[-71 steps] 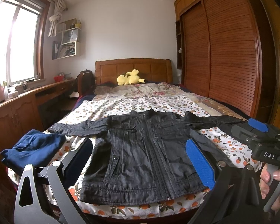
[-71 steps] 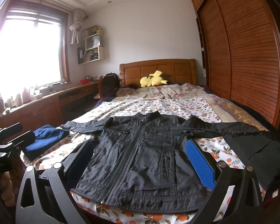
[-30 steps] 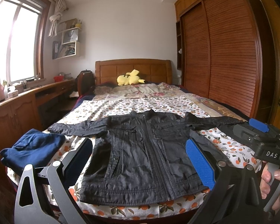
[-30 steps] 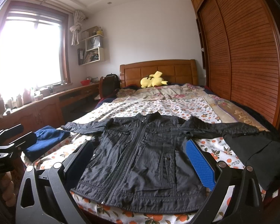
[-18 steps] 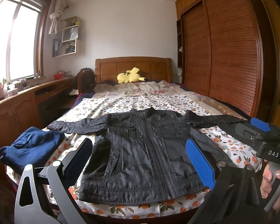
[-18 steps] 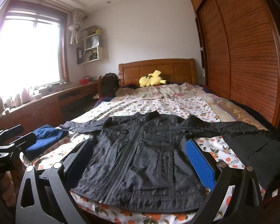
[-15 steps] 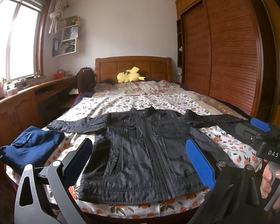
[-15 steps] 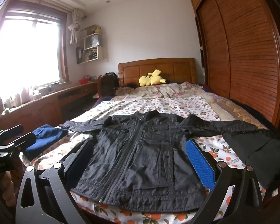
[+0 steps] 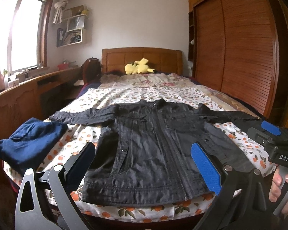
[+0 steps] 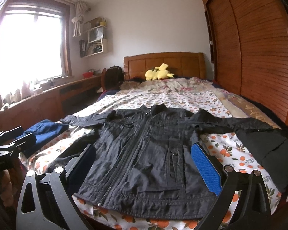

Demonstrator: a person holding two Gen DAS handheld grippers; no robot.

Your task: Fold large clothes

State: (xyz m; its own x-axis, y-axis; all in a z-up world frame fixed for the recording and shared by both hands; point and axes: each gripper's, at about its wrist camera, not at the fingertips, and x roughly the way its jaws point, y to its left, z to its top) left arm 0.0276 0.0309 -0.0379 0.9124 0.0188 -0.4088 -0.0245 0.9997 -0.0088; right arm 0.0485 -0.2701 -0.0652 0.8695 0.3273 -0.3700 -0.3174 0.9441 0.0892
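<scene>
Two garments flank jacket | navy bundle left | black cloth right

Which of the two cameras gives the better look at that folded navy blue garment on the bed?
The left wrist view: the folded navy blue garment shows whole. In the right wrist view it is smaller, partly hidden behind the other gripper.

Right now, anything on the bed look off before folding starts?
Nothing stands out. The black jacket lies flat, zipped, sleeves spread on the bed. A blue garment sits beside its sleeve; another dark garment lies on the opposite side. Both tongs hang open, empty.
</scene>
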